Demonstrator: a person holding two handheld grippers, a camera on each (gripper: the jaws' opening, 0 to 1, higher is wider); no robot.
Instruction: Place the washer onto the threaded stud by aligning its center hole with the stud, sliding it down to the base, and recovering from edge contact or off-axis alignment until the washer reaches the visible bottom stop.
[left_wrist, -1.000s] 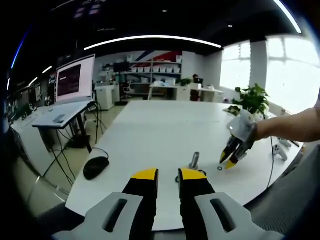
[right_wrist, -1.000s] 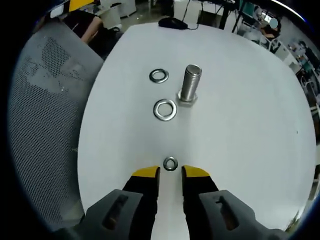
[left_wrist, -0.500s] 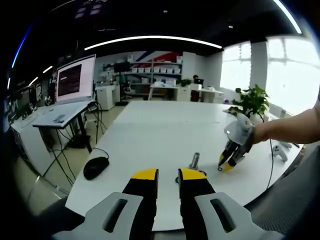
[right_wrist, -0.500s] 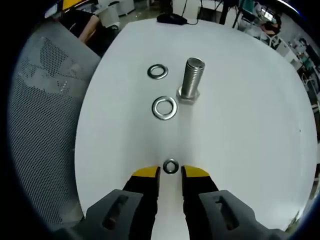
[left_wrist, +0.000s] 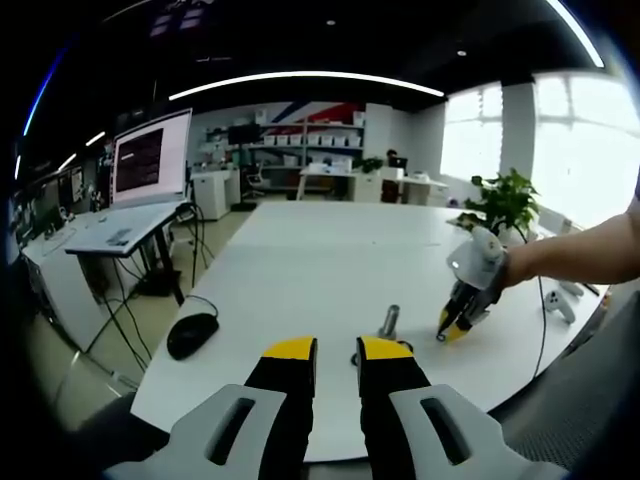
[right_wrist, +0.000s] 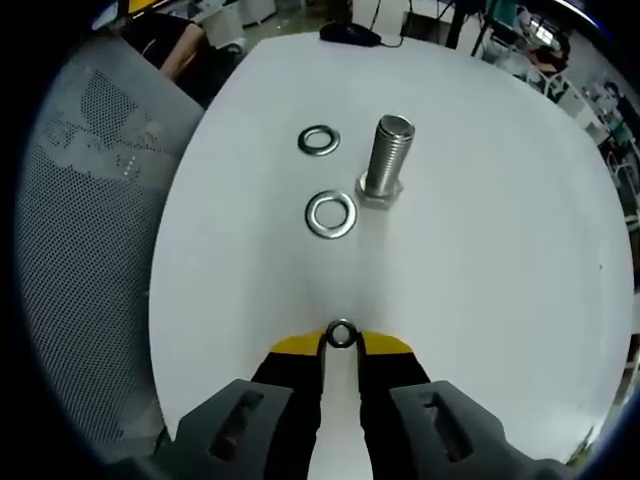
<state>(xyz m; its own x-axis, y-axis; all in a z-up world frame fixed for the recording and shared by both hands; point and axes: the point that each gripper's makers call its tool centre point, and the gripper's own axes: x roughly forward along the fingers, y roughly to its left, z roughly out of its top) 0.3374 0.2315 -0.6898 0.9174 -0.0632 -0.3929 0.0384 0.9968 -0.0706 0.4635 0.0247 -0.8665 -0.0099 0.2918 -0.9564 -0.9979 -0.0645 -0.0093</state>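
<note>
The right gripper (right_wrist: 341, 346) sat low on the worktop (right_wrist: 480, 250), jaws narrowed about the small washer (right_wrist: 341, 333), seemingly to pinch it for the stud (right_wrist: 385, 155) ahead; the left gripper (left_wrist: 337, 349), slightly parted, held nothing.

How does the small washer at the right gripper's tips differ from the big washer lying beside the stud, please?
The small washer is clearly smaller across than the big washer. The small one sits between the right gripper tips, far from the threaded stud; the big one lies free on the table, next to the stud's base. Both are silvery metal rings.
</note>
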